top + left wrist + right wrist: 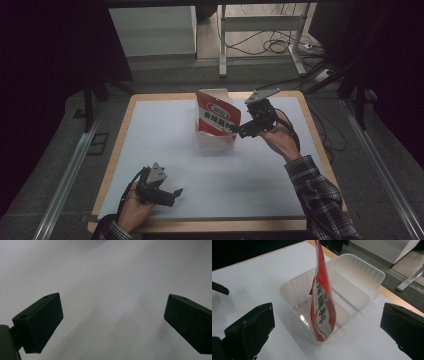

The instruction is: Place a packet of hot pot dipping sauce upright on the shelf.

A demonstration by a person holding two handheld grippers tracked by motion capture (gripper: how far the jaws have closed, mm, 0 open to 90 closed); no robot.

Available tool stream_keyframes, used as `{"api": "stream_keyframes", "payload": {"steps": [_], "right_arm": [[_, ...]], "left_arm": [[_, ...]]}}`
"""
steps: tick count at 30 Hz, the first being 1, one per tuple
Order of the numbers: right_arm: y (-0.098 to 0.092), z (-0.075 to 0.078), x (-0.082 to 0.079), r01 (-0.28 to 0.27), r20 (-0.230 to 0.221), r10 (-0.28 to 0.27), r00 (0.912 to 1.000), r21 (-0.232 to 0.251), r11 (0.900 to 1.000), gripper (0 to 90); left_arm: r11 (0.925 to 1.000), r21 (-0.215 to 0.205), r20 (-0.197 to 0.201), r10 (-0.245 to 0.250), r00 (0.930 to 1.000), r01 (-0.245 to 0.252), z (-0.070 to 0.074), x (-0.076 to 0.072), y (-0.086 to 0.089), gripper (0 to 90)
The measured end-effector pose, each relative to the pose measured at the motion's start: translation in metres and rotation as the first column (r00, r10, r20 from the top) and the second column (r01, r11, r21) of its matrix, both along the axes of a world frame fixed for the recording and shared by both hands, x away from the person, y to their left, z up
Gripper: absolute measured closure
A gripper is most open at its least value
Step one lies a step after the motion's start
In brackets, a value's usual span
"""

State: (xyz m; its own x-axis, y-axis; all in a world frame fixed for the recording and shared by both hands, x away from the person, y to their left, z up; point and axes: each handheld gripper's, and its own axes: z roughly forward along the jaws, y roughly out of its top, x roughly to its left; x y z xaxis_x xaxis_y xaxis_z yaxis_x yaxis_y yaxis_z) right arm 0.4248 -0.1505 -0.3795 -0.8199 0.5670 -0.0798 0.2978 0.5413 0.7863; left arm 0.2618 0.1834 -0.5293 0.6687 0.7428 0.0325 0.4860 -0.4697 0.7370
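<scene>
This looks like a lab or test room. A wooden-edged table (116,150) topped with a white sheet sits on grey carpet, with dark curtains to both sides, metal rails (65,180) along the floor, loose cables (270,46) and a desk frame (260,25) behind.

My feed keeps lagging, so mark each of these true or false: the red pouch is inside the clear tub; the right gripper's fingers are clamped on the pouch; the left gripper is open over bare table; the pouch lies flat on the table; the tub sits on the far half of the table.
1. The red pouch stands inside the clear tub: true.
2. The right gripper is clamped on the pouch: false; its fingers stand wide apart, the pouch free of them.
3. The left gripper is open over bare table: true.
4. The pouch lies flat on the table: false; it stands on edge in the tub.
5. The tub sits on the far half: true.
</scene>
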Motion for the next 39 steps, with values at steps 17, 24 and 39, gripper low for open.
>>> {"api": "stream_keyframes", "payload": {"steps": [17, 24, 39], "right_arm": [[-0.013, -0.014, -0.015, 0.014, -0.010, -0.014, 0.9999, 0.012, 1.000, 0.0], [-0.018, -0.014, -0.024, 0.020, -0.008, -0.019, 0.9998, 0.020, 1.000, 0.0], [-0.034, -0.020, -0.047, 0.031, 0.011, -0.031, 0.9995, 0.015, 0.999, 0.0]], "left_arm": [[1.0000, 0.002, 0.002, 0.000, 1.0000, 0.000, 0.000, 0.000, 0.000, 2.1], [1.0000, 0.003, 0.003, -0.001, 1.0000, 0.001, 0.000, -0.001, 0.000, 2.1], [1.0000, 0.006, 0.008, -0.001, 1.0000, 0.001, 0.001, -0.001, -0.001, 2.1]]}}
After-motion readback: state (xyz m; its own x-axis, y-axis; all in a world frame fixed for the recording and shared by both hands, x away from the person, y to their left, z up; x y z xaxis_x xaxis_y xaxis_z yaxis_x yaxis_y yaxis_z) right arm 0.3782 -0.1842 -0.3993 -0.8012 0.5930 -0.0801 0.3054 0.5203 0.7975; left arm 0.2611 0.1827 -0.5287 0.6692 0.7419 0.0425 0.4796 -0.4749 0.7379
